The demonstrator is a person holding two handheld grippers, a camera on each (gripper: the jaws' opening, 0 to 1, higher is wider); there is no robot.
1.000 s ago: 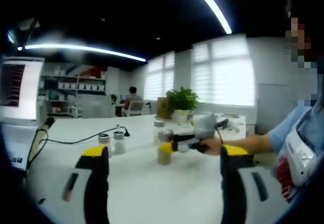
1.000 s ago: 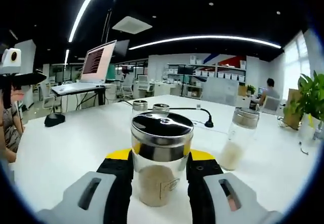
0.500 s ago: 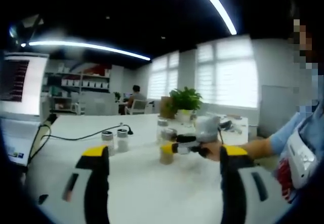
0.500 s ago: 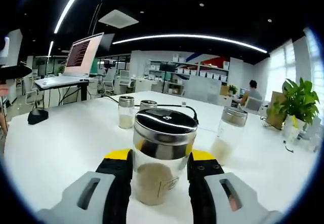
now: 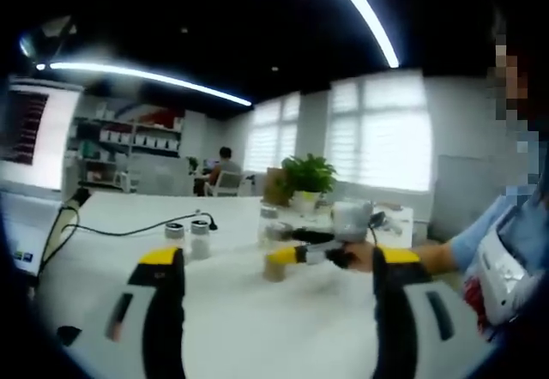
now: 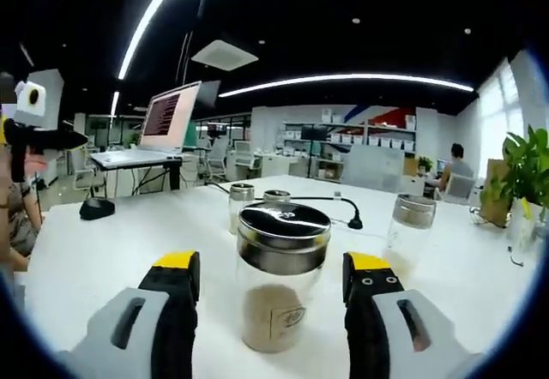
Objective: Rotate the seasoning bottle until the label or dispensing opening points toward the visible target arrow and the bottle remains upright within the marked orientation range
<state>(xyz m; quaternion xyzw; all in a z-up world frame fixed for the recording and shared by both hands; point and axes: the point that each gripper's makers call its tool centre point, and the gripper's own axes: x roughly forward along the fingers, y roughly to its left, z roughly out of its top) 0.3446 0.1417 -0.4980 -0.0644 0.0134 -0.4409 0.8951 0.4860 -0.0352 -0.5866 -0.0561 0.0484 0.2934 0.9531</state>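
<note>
The seasoning bottle [image 6: 282, 286] is clear glass with a shiny metal lid, a small label and tan powder in its lower part. It stands upright on the white table [image 6: 129, 250]. My right gripper [image 6: 273, 266] is open, with a yellow-tipped jaw on either side of the bottle and a gap on both sides. In the left gripper view the same bottle [image 5: 274, 265] stands mid-table, with the right gripper [image 5: 292, 254] reaching in from the right. My left gripper [image 5: 280, 259] is open, nearer the table's edge, with nothing between its jaws.
Two small shakers [image 6: 243, 205] and a taller jar [image 6: 412, 225] stand behind the bottle, near a black cable [image 6: 343, 207]. A laptop [image 6: 176, 122] sits at the far left and a potted plant [image 5: 302, 177] at the back. A person's sleeve [image 5: 480, 233] is at the right.
My right gripper's jaws have opened and let go of the seasoning bottle, which stays upright. Both views have shifted slightly. The left gripper stays open.
</note>
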